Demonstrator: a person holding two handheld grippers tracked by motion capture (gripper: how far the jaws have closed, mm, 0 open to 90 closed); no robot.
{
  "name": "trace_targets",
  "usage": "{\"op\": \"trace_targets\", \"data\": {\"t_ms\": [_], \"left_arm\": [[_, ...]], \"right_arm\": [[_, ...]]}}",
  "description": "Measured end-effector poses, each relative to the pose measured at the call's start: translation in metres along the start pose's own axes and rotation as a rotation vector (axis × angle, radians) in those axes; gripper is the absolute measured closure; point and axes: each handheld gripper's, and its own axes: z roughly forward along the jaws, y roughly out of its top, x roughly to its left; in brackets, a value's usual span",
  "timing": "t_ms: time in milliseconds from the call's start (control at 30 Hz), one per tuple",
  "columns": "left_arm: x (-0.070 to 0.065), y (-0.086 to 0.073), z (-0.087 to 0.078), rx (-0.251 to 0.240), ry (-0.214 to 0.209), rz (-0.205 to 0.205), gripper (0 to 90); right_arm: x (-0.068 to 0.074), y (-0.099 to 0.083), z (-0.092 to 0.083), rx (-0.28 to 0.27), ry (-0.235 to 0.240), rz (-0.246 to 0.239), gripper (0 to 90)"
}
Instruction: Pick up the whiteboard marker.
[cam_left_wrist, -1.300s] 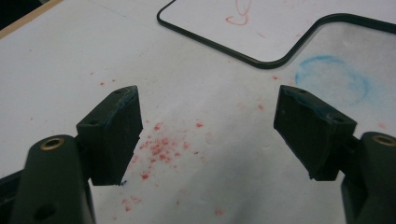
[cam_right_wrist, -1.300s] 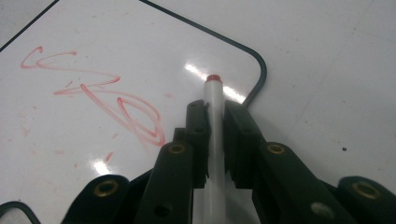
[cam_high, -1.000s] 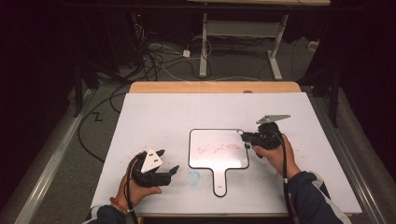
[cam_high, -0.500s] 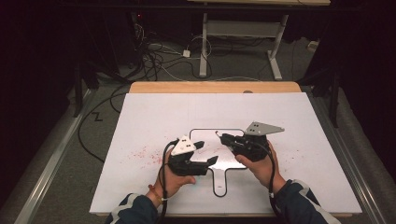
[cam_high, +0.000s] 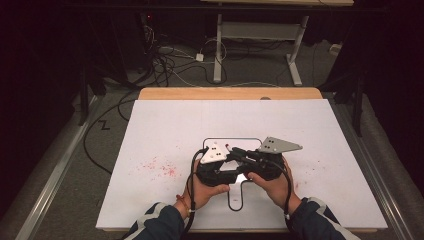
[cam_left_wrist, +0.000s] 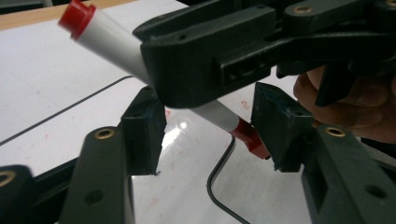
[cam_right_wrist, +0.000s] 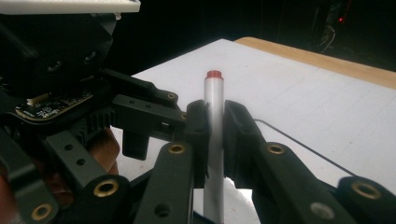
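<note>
Both hands have converged over the whiteboard (cam_high: 220, 145). Right hand-held gripper (cam_right_wrist: 215, 135) clamps the marker (cam_right_wrist: 213, 107); left hand-held gripper (cam_left_wrist: 208, 135), jaws just closing, brackets its red cap (cam_left_wrist: 250, 139) above the whiteboard.

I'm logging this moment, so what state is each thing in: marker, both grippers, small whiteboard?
marker: clamped by its barrel, red cap end between the left gripper's jaws
right gripper: shut on the marker
left gripper: jaws have just been closing around the cap end; contact unclear
small whiteboard: flat on the table, faint red marks
</note>
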Motion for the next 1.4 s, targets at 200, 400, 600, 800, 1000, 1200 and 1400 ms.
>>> {"op": "trace_targets", "data": {"t_ms": [200, 400, 600, 800, 1000, 1200, 1400], "left_arm": [[0.004, -0.001, -0.004, 0.003, 0.011, 0.020, 66.9], [0.007, -0.002, -0.005, 0.017, 0.042, 0.034, 76.1], [0.016, -0.004, -0.008, 0.041, 0.089, 0.082, 78.5], [0.036, -0.008, -0.017, 0.034, 0.137, 0.059, 78.4], [0.047, -0.011, -0.023, 0.034, 0.167, 0.062, 78.4], [0.055, -0.015, -0.025, 0.033, 0.196, 0.067, 78.5], [0.056, -0.017, -0.024, 0.046, 0.203, 0.093, 78.5]], "right_arm": [[0.003, 0.000, -0.002, -0.004, 0.003, -0.014, 81.2], [0.005, 0.000, -0.004, -0.004, -0.005, -0.037, 81.0], [0.005, -0.001, -0.007, -0.010, -0.036, -0.018, 67.2], [0.000, -0.003, -0.026, -0.011, -0.052, -0.061, 51.5], [-0.012, -0.018, -0.049, 0.032, -0.123, -0.171, 43.7], [-0.024, -0.039, -0.069, 0.053, -0.154, -0.180, 36.5], [-0.027, -0.048, -0.083, 0.031, -0.193, -0.175, 32.6]]}}
